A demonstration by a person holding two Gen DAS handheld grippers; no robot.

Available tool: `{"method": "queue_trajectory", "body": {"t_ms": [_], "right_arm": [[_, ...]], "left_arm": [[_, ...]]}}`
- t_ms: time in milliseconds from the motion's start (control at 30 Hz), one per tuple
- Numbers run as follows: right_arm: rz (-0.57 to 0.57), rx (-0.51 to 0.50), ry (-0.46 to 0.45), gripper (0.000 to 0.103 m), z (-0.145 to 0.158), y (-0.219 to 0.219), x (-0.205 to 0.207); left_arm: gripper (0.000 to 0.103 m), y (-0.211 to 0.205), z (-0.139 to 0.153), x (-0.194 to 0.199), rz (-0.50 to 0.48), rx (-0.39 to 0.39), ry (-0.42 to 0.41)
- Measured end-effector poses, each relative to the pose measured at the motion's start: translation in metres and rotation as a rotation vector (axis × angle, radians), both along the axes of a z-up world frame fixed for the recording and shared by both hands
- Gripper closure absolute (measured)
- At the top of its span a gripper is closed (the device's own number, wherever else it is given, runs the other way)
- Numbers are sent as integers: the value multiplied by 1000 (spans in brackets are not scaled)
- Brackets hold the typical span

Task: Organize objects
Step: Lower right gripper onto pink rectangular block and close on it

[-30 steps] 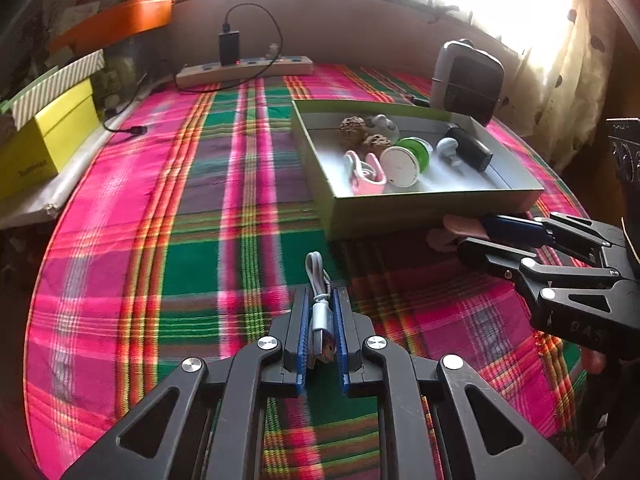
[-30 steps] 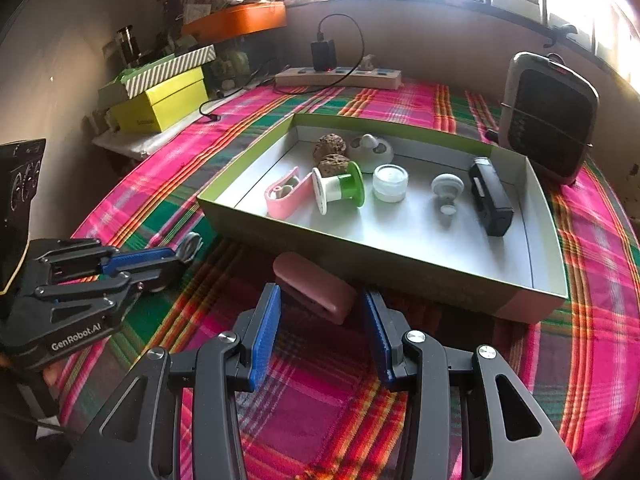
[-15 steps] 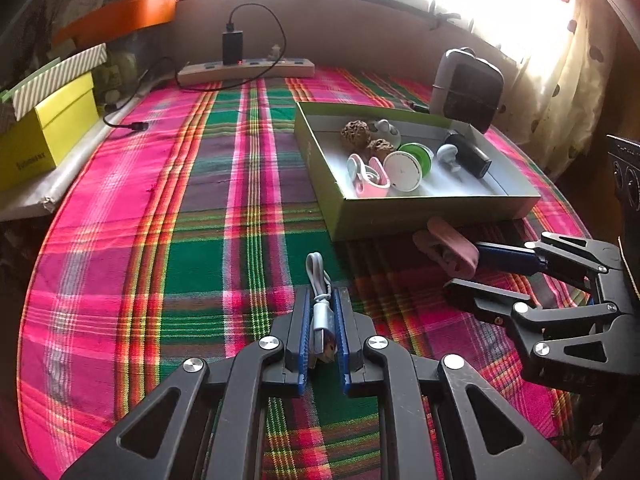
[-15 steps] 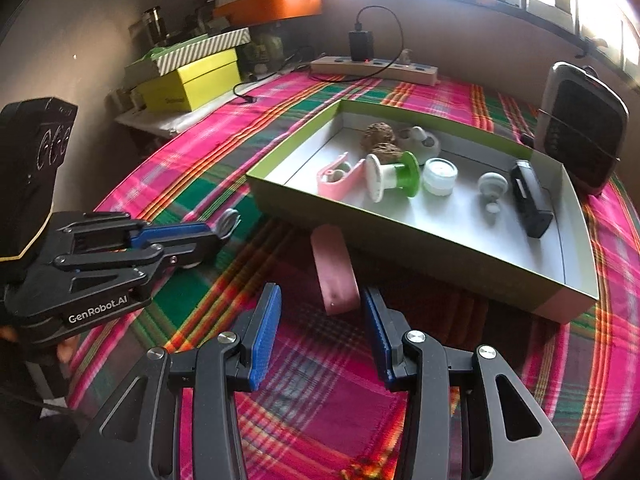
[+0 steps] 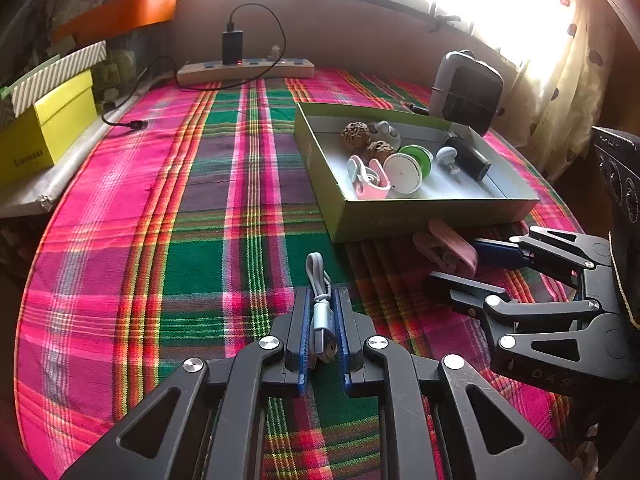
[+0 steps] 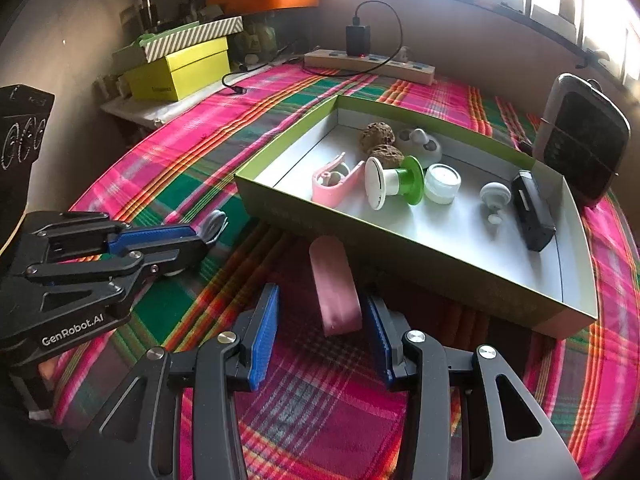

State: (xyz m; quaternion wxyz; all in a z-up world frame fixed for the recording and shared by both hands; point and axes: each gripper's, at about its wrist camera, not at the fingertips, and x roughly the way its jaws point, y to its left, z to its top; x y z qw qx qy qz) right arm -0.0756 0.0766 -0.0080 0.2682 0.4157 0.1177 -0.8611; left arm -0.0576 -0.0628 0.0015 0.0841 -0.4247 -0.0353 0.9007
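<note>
My left gripper [image 5: 322, 304] is shut on a coiled white USB cable [image 5: 320, 292], held low over the plaid cloth; it also shows in the right wrist view [image 6: 200, 236]. My right gripper [image 6: 322, 304] is open, its blue pads on either side of a pink case [image 6: 336, 288] lying on the cloth just in front of the green box [image 6: 440, 264]. The case also shows in the left wrist view [image 5: 452, 244], beside the right gripper [image 5: 476, 268]. The box [image 5: 400, 216] holds a pink clip, a green-and-white spool, two walnuts, a small jar and a black device.
A grey heater [image 6: 584, 136] stands behind the box. A power strip [image 5: 246, 70] with a plugged charger lies at the back edge. Yellow and striped boxes [image 5: 44, 120] are stacked at the left. An orange tray [image 5: 116, 16] sits on the ledge.
My right gripper has turned and moved so the pink case now lies lengthwise between its open pads. The left gripper has kept hold of the cable and barely moved.
</note>
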Motion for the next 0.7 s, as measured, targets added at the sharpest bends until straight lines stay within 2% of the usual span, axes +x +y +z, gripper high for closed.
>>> {"method": "queue_trajectory", "body": {"t_ms": [367, 467, 700], "right_arm": [[-16, -5, -2, 61, 0, -1, -2], [-19, -8, 0, 70, 0, 0, -1], [-23, -12, -2, 78, 0, 0, -1]], "left_arm": [[91, 1, 0, 0, 0, -1, 1], [91, 1, 0, 0, 0, -3, 1], [91, 0, 0, 0, 0, -2, 1]]}}
